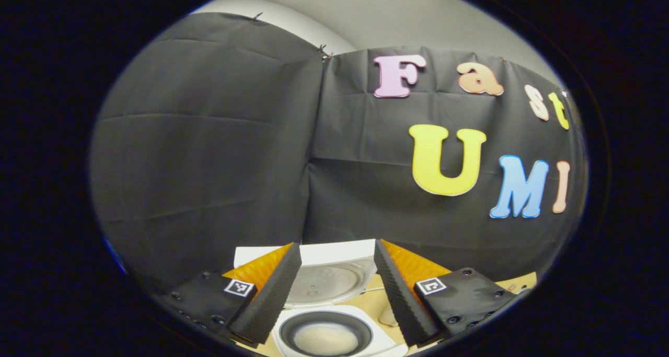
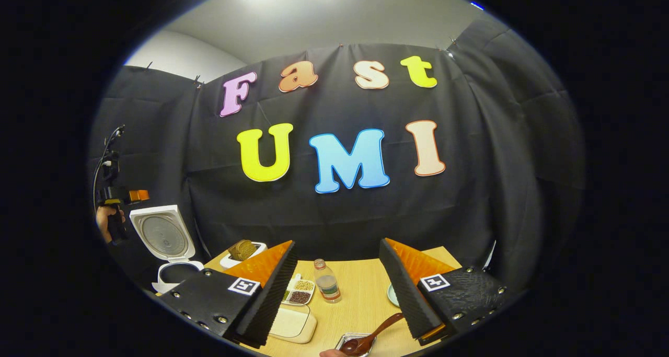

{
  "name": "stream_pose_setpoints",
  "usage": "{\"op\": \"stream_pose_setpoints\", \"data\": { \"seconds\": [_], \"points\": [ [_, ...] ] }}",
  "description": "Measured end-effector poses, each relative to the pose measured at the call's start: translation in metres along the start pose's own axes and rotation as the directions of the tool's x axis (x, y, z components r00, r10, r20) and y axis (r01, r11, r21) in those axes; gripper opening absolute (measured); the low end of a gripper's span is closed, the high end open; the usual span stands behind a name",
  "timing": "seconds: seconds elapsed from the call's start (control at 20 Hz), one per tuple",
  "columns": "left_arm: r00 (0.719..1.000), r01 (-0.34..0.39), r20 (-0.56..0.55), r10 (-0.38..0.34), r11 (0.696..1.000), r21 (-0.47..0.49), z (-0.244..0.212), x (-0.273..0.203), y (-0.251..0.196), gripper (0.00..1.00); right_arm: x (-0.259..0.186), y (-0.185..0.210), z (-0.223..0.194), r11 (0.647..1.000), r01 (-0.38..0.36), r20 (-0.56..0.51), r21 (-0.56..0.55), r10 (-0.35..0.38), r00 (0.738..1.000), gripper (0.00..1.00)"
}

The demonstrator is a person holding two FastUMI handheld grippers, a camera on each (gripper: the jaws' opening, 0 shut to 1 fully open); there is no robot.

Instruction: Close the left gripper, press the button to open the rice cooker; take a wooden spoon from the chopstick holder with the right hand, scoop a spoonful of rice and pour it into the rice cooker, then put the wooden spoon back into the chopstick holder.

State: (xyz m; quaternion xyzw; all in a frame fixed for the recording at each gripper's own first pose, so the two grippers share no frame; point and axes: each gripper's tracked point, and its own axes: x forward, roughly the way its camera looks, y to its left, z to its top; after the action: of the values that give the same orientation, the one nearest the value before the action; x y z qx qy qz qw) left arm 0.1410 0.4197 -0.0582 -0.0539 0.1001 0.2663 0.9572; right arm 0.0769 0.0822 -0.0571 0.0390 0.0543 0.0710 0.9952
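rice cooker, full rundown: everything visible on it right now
The rice cooker is white, plastic-looking, with its lid swung fully open and standing upright behind the body. The lid's inner face is a round grey metal-looking plate. A dark inner pot holds a pale pool of rice or water at the bottom. It sits on the wooden table, below the open left gripper; nothing touches it.

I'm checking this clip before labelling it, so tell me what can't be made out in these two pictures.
- Rice cooker front and button: cut off by the bottom edge, left gripper view.
- Wooden spoon: its handle end runs behind the right gripper's finger; contact unclear, right gripper view.
- Small metal tray under the spoon: cut by the bottom edge.
- Bottle label: too small.
- Left gripper: far off, too small to judge, right gripper view.
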Motion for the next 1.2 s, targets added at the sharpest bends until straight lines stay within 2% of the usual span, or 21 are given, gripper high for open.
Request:
{"op": "stream_pose_setpoints", "data": {
  "seconds": [0.3,0.6,0.8,0.85,0.95,1.2],
  "points": [
    [0.994,-0.104,-0.032,0.105,0.995,0.009,0.007,0.068,0.025,0.97,0.007,-0.017,-0.006,0.999,0.044,-0.025,0.003,-0.044,0.999,0.96],
    [0.980,-0.150,-0.134,0.148,0.989,-0.004,-0.020,0.115,0.046,0.97,0.010,-0.025,-0.006,0.998,0.057,-0.032,0.006,-0.057,0.998,0.96],
    [0.964,-0.155,-0.214,0.158,0.987,0.030,-0.045,0.128,0.050,0.96,0.010,-0.025,-0.002,0.999,0.054,-0.022,-0.002,-0.054,0.998,0.96],
    [0.969,-0.165,-0.182,0.167,0.986,0.027,-0.036,0.127,0.050,0.97,0.009,-0.025,-0.002,0.999,0.051,-0.023,-0.005,-0.051,0.998,0.96],
    [0.966,-0.172,-0.192,0.174,0.985,0.029,-0.040,0.122,0.052,0.98,0.007,-0.025,-0.001,0.999,0.051,-0.021,-0.006,-0.051,0.998,0.96],
    [0.970,-0.141,-0.198,0.142,0.990,0.020,-0.043,0.121,0.047,0.97,0.004,-0.016,0.002,1.000,0.028,-0.010,0.005,-0.028,1.000,0.96]
  ]
}}
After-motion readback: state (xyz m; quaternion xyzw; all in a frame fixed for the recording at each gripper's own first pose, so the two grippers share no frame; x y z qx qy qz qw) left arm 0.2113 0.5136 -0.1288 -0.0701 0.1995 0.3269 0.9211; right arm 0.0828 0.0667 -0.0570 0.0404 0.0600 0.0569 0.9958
